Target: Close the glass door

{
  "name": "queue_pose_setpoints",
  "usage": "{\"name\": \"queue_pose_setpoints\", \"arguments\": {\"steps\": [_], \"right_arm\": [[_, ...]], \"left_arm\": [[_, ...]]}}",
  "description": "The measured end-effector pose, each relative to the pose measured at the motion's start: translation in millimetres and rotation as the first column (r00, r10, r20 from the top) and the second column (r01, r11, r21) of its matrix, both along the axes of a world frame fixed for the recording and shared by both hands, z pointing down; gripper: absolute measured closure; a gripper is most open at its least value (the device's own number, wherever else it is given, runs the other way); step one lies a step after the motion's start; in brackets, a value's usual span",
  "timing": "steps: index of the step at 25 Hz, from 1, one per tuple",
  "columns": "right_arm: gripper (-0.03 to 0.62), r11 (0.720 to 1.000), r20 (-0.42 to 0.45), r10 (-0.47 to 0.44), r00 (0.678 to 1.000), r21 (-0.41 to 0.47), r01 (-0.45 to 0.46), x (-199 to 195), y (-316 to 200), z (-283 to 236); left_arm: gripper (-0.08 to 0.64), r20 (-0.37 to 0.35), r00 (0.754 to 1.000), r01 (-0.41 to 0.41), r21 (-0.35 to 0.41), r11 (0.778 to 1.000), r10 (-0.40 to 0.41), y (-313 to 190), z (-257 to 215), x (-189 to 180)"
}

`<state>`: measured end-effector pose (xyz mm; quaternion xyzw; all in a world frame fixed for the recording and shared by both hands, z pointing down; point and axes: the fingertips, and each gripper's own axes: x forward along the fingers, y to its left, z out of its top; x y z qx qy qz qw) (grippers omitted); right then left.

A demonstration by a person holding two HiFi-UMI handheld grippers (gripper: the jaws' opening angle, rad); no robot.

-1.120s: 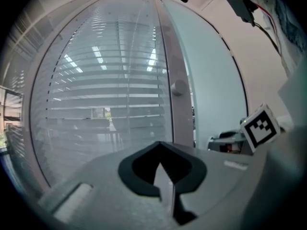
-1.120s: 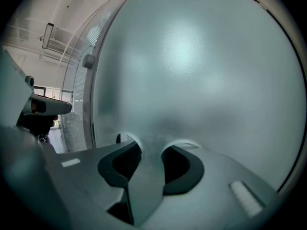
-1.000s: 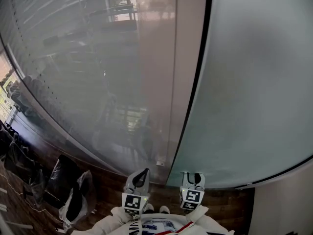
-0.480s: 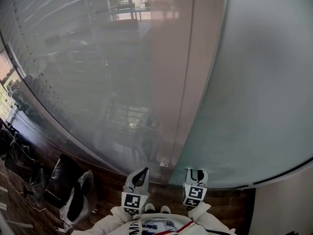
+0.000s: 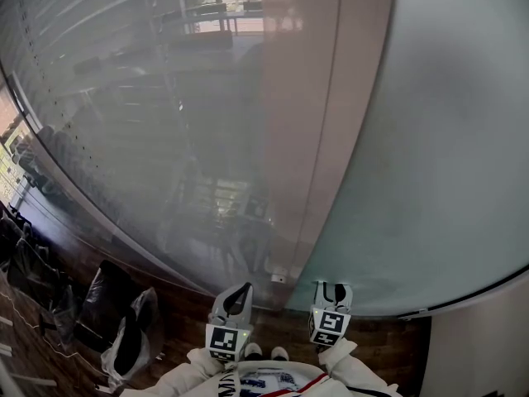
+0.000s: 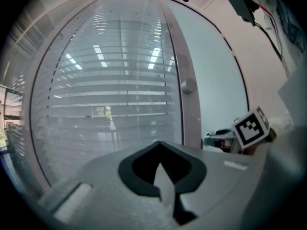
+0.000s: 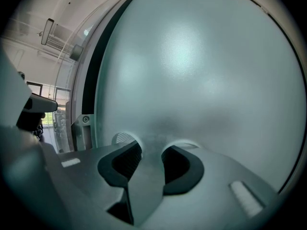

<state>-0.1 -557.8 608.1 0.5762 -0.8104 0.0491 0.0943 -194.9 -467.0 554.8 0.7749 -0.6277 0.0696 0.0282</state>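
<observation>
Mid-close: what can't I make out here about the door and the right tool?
Contact: whether the right tool touches the frosted door. Right gripper view shows only haze at its tips; in the head view it is too small.
Dark strip along the door's edge: gap or seal, right gripper view cannot settle it.
Anything behind the door: hidden by the frosting in every view.

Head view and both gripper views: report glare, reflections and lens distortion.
Head view: fisheye bows the straight panel edges; the striped glass shows hazy furniture shapes. Left gripper view: ceiling lights glare in rows on that glass, corners vignetted black. Right gripper view: a soft bright patch on the frosted panel, no sharp reflection.
</observation>
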Motion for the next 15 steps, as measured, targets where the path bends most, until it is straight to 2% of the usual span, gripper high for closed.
{"name": "queue_pose_setpoints", "arguments": {"steps": [15], "right_arm": [[0.463,1.0,0.001,-0.001,1.0,0.008,0.001,-0.3,0.0,-0.3]], "left_arm": [[0.558,-0.002,1.0,0.002,0.005,1.0,-0.002,5.4,-1.3,-2.1]]}}
